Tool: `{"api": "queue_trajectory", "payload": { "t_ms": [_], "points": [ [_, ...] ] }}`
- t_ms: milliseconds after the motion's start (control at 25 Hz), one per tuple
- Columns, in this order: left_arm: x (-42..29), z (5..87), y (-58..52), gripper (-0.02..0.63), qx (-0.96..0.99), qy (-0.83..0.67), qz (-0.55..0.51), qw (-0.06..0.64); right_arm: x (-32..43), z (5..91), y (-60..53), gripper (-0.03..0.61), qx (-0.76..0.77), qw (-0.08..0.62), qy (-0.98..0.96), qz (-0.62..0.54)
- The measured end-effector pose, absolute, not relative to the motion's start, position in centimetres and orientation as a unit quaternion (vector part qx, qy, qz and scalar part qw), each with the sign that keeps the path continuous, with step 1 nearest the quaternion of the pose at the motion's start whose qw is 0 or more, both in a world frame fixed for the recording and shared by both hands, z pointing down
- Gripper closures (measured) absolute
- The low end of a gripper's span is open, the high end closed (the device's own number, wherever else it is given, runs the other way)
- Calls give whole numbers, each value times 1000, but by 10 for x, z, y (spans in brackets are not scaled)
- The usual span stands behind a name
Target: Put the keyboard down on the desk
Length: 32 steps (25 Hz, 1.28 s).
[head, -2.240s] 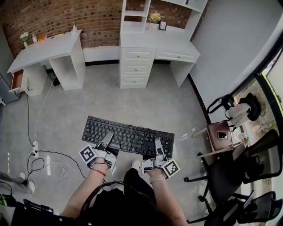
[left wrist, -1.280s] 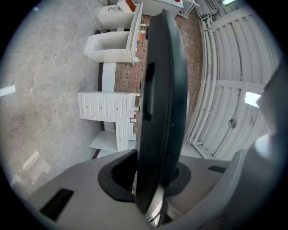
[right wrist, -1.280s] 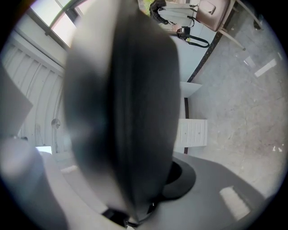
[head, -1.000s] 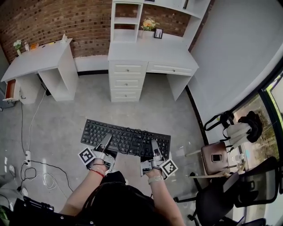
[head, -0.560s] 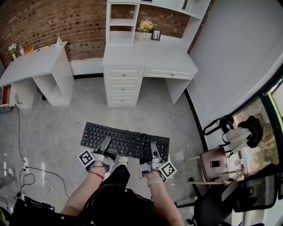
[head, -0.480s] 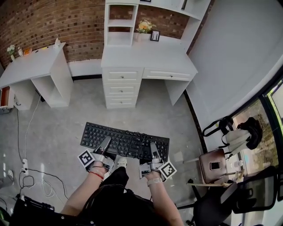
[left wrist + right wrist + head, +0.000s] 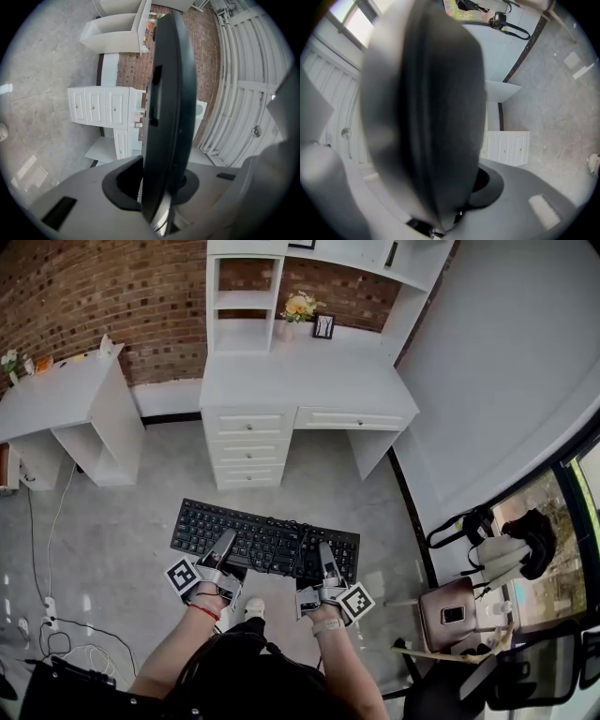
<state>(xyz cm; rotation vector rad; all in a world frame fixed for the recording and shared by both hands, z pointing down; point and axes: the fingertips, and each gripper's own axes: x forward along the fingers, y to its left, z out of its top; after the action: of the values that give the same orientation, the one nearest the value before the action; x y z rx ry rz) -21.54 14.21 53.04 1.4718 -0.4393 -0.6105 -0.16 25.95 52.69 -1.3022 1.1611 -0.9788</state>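
A black keyboard [image 7: 265, 545] with its cable coiled on top hangs level over the grey floor, held at its near edge by both grippers. My left gripper [image 7: 225, 544] is shut on the keyboard's left part and my right gripper [image 7: 325, 555] on its right part. In the left gripper view the keyboard [image 7: 168, 108] stands edge-on between the jaws of the left gripper [image 7: 159, 190]. The right gripper view shows the keyboard [image 7: 436, 117] as a blurred dark slab in the right gripper [image 7: 452, 199]. The white desk [image 7: 300, 381] with drawers and a shelf unit stands ahead against the brick wall.
A second white desk [image 7: 56, 395] stands at the left. Flowers [image 7: 298, 306] and a small picture frame [image 7: 324, 326] sit at the back of the desk ahead. A stool with a phone [image 7: 450, 615], a black chair and a bag [image 7: 473, 521] crowd the right side. Cables [image 7: 52, 638] lie on the floor at left.
The white desk with drawers has come nearer and lower in the head view. Both grippers still hold the keyboard the same way as the person walks toward it.
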Motion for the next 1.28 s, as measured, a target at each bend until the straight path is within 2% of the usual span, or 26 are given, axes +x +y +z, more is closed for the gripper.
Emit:
{"api": "queue_trajectory", "payload": {
  "t_ms": [600,1280],
  "points": [
    [-161,538,32,551,653,-190,-268,683,52,530,152,449,-554,536,490,-407],
    [-113,558,-28,551,639,-212,-268,690,103,556,83,453,-545,531,483,-434]
  ]
}}
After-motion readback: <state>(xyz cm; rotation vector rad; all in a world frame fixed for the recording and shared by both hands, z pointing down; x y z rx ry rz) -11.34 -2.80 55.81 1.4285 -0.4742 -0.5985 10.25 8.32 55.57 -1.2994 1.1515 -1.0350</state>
